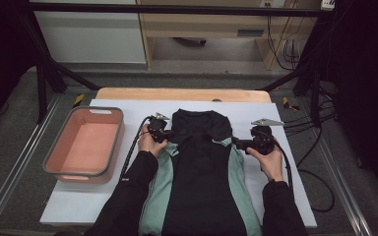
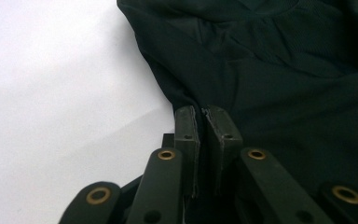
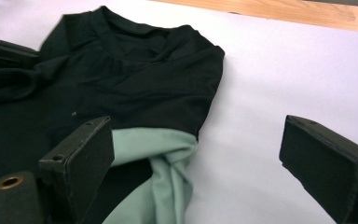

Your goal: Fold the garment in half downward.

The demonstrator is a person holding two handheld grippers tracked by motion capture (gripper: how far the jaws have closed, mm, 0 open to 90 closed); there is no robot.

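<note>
While one black-and-green shirt (image 1: 202,167) lies flat on the white desk (image 1: 295,142), two tongs work at its shoulders. The left tongs (image 2: 204,112) are pressed together on a fold of the shirt's black edge, the garment spreading to their right in the left gripper view. The right tongs (image 3: 193,154) stand wide apart, with the green sleeve (image 3: 168,172) bunched between them, nearer one jaw, touching neither visibly. One pink basin (image 1: 86,145) sits well beyond the left tongs, away from the shirt.
</note>
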